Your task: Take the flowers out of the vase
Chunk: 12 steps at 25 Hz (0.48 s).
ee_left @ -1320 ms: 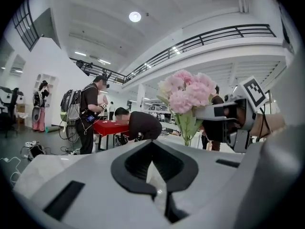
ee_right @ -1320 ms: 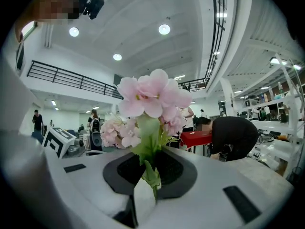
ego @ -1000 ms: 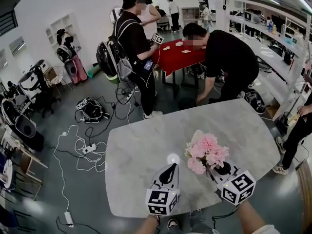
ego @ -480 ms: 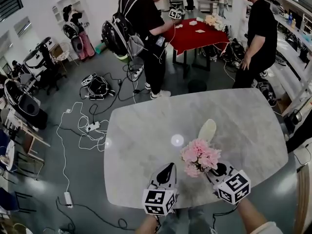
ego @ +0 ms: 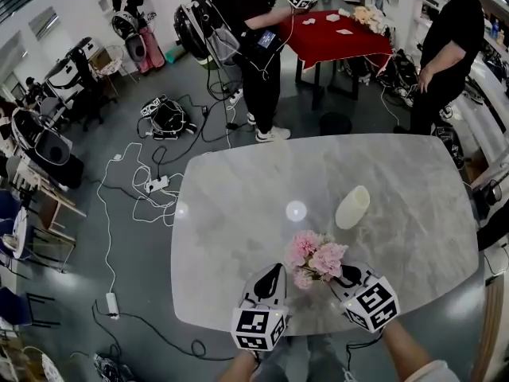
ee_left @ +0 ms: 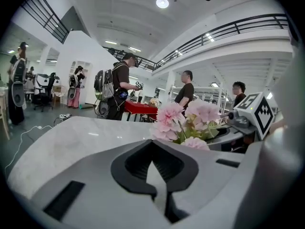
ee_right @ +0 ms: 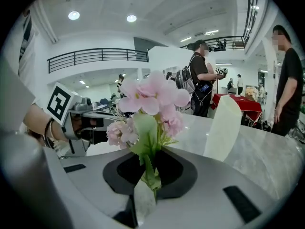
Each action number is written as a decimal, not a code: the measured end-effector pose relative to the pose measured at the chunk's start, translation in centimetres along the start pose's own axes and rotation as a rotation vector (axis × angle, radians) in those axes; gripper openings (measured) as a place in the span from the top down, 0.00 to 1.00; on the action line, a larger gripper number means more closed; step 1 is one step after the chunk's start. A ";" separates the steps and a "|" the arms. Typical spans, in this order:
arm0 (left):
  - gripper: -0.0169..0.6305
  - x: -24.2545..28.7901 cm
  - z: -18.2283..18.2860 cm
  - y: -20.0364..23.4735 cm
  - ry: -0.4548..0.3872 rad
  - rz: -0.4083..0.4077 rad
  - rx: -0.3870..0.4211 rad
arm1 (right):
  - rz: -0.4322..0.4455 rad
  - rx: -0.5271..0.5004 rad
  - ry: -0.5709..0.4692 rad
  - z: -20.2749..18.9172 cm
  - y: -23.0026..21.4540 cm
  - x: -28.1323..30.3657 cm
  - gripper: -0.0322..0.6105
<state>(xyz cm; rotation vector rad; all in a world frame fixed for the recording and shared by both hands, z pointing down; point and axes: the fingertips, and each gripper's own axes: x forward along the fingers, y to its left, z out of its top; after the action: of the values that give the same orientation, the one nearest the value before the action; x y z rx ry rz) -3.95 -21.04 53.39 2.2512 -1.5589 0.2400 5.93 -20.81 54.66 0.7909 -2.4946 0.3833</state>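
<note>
A bunch of pink flowers (ego: 316,255) hangs low over the near part of the marble table (ego: 238,237). My right gripper (ego: 342,276) is shut on its green stem (ee_right: 149,171), and the blooms (ee_right: 151,97) rise above the jaws in the right gripper view. The cream vase (ego: 352,207) stands apart on the table, beyond the flowers, with nothing in it; it also shows at the right of the right gripper view (ee_right: 223,128). My left gripper (ego: 273,274) is shut and holds nothing, just left of the flowers (ee_left: 185,120).
Two people stand beyond the table's far edge by a red table (ego: 338,34). Cables and a power strip (ego: 157,185) lie on the floor at the left. Chairs and bags line the left wall.
The flowers have come out and away from the vase, moving down and toward me in the right gripper. The vase, hidden behind the blooms before, now stands apart. Both grippers have sunk.
</note>
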 end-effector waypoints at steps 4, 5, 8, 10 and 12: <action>0.97 -0.4 -0.8 0.9 0.007 0.029 -0.017 | 0.026 -0.014 0.022 -0.4 0.3 1.4 0.85; 0.97 -0.5 -1.1 1.2 0.009 0.037 -0.020 | 0.030 -0.017 0.028 -0.6 0.5 1.7 0.85; 0.97 -1.0 -1.8 2.0 0.018 0.060 -0.027 | 0.043 -0.030 0.056 -1.4 1.0 2.9 0.85; 0.97 -1.2 -2.2 2.4 0.025 0.074 -0.034 | 0.060 -0.035 0.078 -1.8 1.2 3.6 0.85; 0.97 -1.4 -2.4 2.8 0.029 0.086 -0.043 | 0.077 -0.034 0.096 -2.1 1.4 4.3 0.85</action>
<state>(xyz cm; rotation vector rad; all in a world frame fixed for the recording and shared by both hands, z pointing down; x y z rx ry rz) -6.88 -19.75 55.70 2.1409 -1.6325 0.2595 2.77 -20.84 58.53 0.6495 -2.4403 0.3950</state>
